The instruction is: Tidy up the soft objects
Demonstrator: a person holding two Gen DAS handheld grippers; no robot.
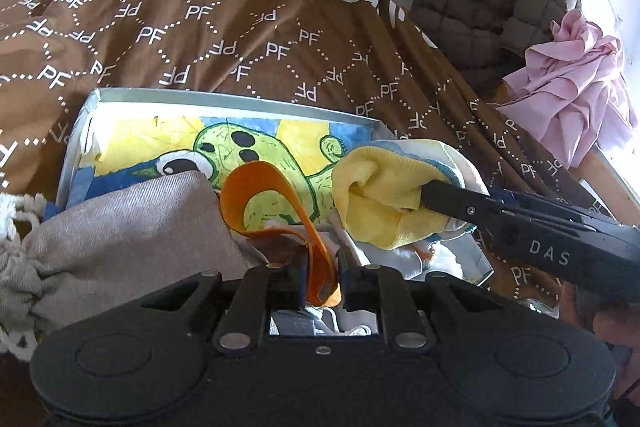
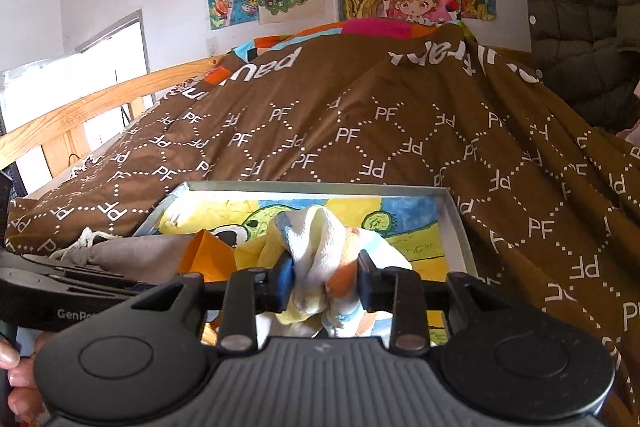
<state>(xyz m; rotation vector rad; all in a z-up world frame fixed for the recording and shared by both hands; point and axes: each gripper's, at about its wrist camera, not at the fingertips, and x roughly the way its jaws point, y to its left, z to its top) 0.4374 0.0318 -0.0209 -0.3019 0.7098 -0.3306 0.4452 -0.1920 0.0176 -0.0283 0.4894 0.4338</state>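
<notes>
Shallow box (image 1: 224,95) sits on the bed's brown PF-print cover (image 1: 240,27), a cartoon drawing lining its bottom. Left tool (image 1: 322,277) is clenched on an orange strip (image 1: 276,183) that curls up over the box. Right tool (image 2: 326,277) grips a bunched yellow-and-white cloth (image 2: 320,251) at the box's right side. Grey drawstring pouch (image 1: 120,227) overlaps the box's left edge.

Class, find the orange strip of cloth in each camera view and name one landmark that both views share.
Left wrist view: the orange strip curls at lower centre, running between the left gripper fingers.
Right wrist view: the orange strip shows left of centre, beside the yellow towel.
Shared landmark: the tray with the green cartoon drawing.
</notes>
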